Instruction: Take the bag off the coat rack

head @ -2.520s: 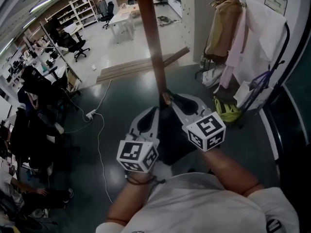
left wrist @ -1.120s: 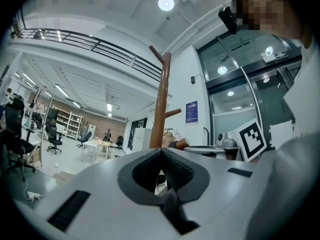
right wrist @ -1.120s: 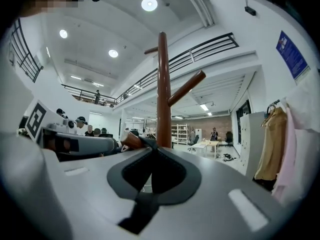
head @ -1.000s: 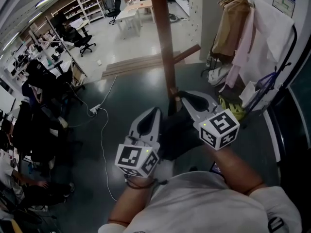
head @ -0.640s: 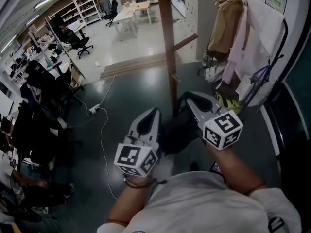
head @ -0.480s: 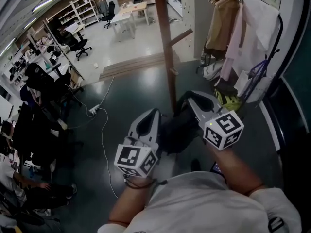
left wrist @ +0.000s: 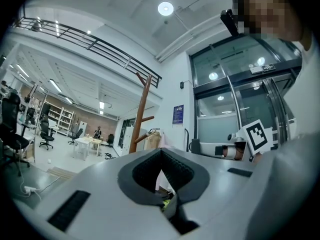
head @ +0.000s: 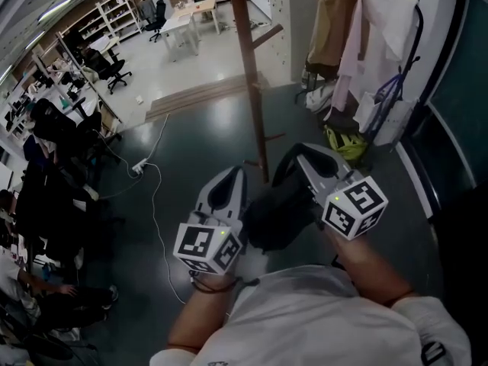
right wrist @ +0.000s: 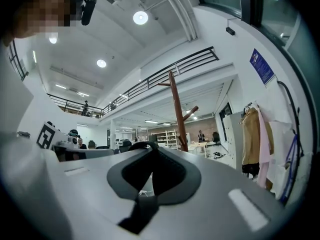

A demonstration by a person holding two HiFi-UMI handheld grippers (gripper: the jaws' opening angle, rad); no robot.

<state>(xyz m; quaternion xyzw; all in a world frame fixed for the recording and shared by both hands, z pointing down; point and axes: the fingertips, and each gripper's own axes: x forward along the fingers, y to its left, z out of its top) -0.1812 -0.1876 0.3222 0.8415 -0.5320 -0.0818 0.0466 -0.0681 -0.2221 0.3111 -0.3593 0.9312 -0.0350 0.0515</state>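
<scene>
The wooden coat rack [head: 248,75] stands on the dark floor ahead, and also shows as the coat rack [left wrist: 141,111] and the coat rack [right wrist: 178,114] in the two gripper views. A black bag [head: 276,213] hangs free of the pole, low between my two grippers. My right gripper [head: 284,168] is shut, and a dark strap [right wrist: 136,215] runs down from between its jaws. To the bag's left, my left gripper [head: 236,172] is shut with nothing seen in it. Most of the bag is hidden below the grippers.
A clothes rail with coats [head: 335,21] stands at the right wall, with a yellow-green item [head: 343,145] on the floor under it. A white cable and power strip [head: 141,166] lie at left. People sit at desks [head: 46,136] on the far left. Wooden planks [head: 198,94] lie beyond the pole.
The right gripper has drawn back from the low peg on the pole, and the black bag has come with it. The left gripper has stayed beside it.
</scene>
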